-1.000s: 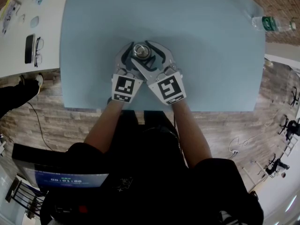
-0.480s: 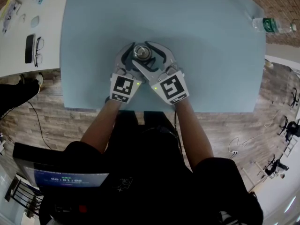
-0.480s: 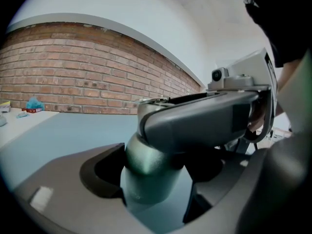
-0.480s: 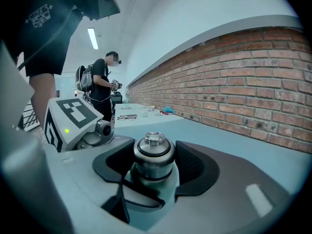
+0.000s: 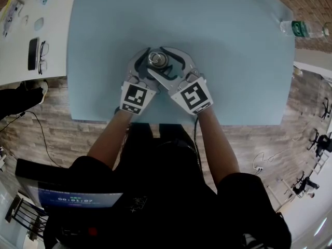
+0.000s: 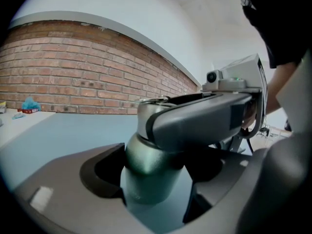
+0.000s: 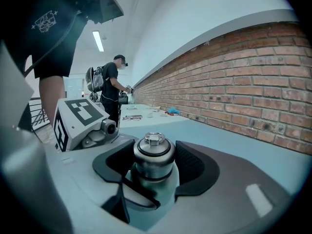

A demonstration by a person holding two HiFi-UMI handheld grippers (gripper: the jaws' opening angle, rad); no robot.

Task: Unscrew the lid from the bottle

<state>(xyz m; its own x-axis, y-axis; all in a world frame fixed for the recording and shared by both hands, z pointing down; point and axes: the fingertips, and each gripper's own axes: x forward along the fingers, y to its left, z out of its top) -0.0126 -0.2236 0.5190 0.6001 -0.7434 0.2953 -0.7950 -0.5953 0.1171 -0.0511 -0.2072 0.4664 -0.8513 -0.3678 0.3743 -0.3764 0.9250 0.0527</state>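
Holding the bottle (image 6: 144,167) upright near the 6 o'clock edge of our blue table (image 5: 223,30), our left gripper (image 6: 157,179) clamped around its body from 7 o'clock, our right gripper (image 7: 155,165) closed on the lid (image 7: 154,154) from 5 o'clock.

The monitor screen (image 5: 70,198) low at the left shows a timer, seemingly 00:01:07. The green label on the water bottle (image 5: 301,28) is too small to read. The left gripper (image 5: 149,56) and right gripper (image 5: 158,61) carry only black-and-white square markers.

Two grippers (image 6: 153,172) (image 7: 153,167); two bottles (image 6: 141,155) (image 5: 301,28); one lid (image 7: 154,152); one phone (image 5: 32,53).
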